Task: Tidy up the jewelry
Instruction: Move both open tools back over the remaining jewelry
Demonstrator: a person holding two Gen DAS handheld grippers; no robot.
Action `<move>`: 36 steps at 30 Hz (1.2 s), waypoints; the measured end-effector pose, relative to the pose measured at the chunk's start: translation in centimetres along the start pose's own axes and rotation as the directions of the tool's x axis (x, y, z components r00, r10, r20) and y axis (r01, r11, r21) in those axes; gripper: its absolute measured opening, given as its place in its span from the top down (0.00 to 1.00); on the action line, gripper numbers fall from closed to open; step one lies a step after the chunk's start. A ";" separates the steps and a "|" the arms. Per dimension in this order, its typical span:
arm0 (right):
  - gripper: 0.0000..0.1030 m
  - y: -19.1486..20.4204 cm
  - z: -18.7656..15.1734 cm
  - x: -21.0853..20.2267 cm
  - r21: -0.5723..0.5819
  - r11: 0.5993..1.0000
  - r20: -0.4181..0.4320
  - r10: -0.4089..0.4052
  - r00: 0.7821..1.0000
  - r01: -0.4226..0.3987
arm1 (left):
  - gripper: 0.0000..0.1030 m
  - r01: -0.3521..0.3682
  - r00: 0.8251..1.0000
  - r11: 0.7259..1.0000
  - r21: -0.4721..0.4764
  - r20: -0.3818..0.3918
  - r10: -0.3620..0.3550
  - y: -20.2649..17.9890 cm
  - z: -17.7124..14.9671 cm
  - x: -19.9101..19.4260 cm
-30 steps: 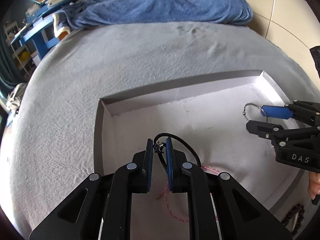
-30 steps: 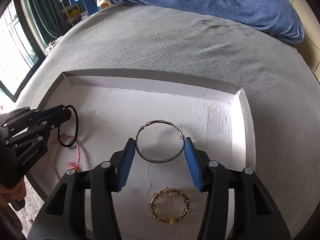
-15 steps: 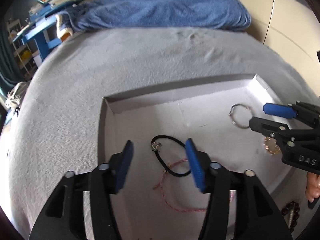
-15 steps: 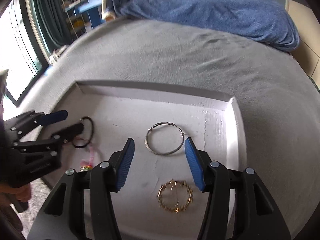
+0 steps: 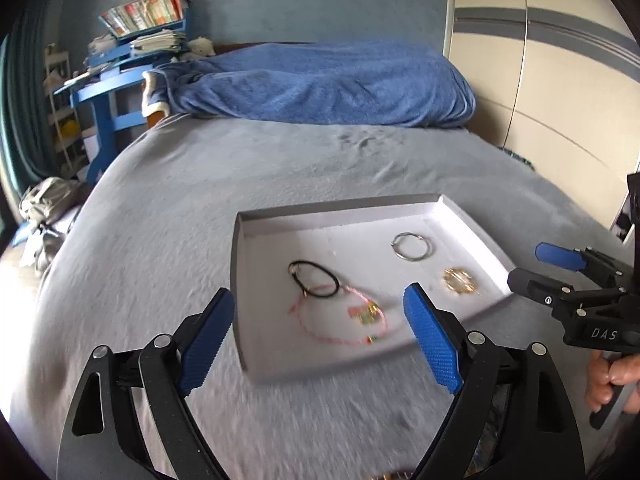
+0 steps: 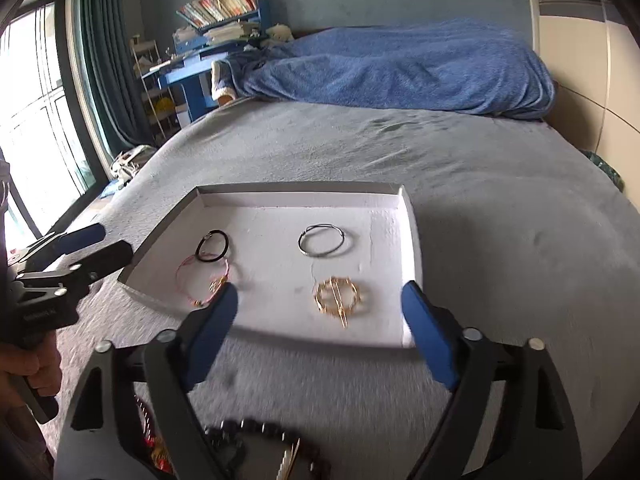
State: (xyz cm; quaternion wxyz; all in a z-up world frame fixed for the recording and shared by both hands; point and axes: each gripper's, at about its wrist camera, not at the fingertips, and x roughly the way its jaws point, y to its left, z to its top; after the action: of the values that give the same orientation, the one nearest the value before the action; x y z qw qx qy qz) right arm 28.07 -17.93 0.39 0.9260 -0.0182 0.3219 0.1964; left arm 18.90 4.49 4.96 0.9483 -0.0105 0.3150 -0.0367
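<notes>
Black beads (image 6: 256, 438) wait low in the frame outside the white tray (image 6: 410, 240), so bring your wide-open, empty right gripper (image 6: 320, 332) down slowly and pinch one strand while the left gripper (image 5: 320, 340), open and empty too, stays clear.

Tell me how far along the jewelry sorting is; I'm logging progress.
Done: black cord bracelet, pink string bracelet, silver bangle and gold bracelet lie in the white tray. In hand: nothing; both hand-held grippers open. Left: dark beaded bracelet on the bed.

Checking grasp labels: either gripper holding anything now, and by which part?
Nothing held. Left gripper and right gripper both have jaws open and empty; the bracelets lie in the white tray.
</notes>
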 end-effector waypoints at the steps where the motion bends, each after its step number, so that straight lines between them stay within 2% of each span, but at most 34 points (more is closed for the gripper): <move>1: 0.15 0.0 -0.4 -0.6 0.002 1.000 0.009 0.000 1.000 0.000 | 0.15 -0.005 1.000 1.000 0.000 0.005 0.005 -0.1 -0.3 -0.6; 6: 0.09 0.4 -2.6 -3.4 0.019 1.000 0.053 0.008 0.999 -0.009 | 0.13 -0.001 1.000 0.999 -0.035 0.015 0.001 -0.4 -3.0 -3.9; 11: 0.07 1.3 -5.3 -5.4 0.018 1.000 0.071 0.004 0.997 -0.006 | 0.13 -0.012 0.999 0.997 -0.073 0.029 0.014 -0.7 -6.4 -6.4; 16: 0.06 2.2 -8.3 -6.5 0.012 1.000 0.054 -0.015 0.998 0.014 | 0.12 -0.001 1.000 1.000 -0.021 0.001 0.001 -2.0 -9.4 -7.2; 19: 0.05 1.8 -10.2 -6.8 0.046 0.999 0.034 -0.016 0.999 0.015 | 0.12 0.016 1.000 1.000 0.016 -0.020 -0.015 -2.7 -11.3 -7.2; 24: 0.06 1.2 -11.4 -6.7 0.056 0.998 0.002 -0.043 0.999 0.043 | 0.12 0.025 0.999 1.000 0.014 -0.036 -0.025 -2.5 -12.5 -7.2; 28: 0.06 0.1 -11.8 -6.4 0.121 0.991 -0.013 -0.052 0.999 0.054 | 0.14 0.026 0.999 0.999 0.046 -0.037 -0.024 -3.1 -13.0 -7.0; 34: 0.06 0.4 -12.1 -6.1 0.098 0.993 -0.017 -0.058 0.998 0.060 | 0.24 0.041 0.999 0.992 0.118 -0.017 -0.039 -4.5 -13.5 -7.4; 36: 0.06 0.5 -12.2 -5.9 0.086 0.994 -0.025 -0.059 0.998 0.061 | 0.29 0.088 0.996 0.987 0.133 -0.019 -0.086 -5.1 -13.5 -7.5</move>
State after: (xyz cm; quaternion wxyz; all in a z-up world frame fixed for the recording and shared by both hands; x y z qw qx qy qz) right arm 16.50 -21.49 -5.66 0.9277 0.0101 0.3398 0.1543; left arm 4.45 0.00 -1.17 0.9423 0.0396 0.3174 -0.0993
